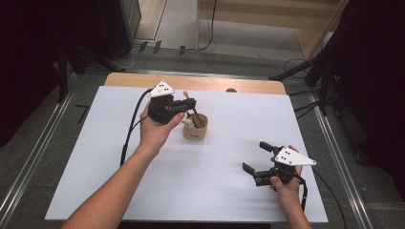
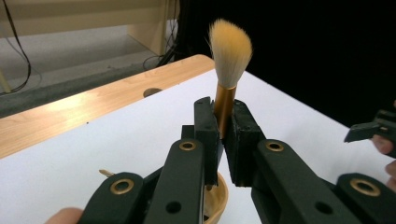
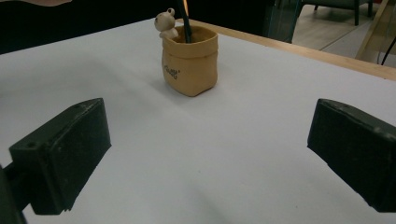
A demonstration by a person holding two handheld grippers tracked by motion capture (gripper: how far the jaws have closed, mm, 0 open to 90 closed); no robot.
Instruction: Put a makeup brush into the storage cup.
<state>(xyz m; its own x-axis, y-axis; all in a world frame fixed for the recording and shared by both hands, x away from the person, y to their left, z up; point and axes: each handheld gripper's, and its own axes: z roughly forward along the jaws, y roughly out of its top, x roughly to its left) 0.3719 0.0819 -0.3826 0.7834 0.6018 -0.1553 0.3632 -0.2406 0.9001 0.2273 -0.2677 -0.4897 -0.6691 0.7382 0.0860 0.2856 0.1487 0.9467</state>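
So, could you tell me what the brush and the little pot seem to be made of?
Brush: soft pale hair, tan at the edges, in a shiny golden ferrule, probably metal. Pot: matte tan, shaped like a creased sack with a small cream figure on its rim; likely ceramic or resin, hard to tell.

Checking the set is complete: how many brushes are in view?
1: the brush is clamped upright in the left claw, its handle reaching down into the tan pot. Others could be hidden inside the pot.

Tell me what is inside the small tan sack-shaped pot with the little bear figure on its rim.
The tan sack-shaped pot holds a dark brush handle, gripped higher up by the left gripper below the bristles. The pot's wall hides the handle's lower end and the pot's bottom.
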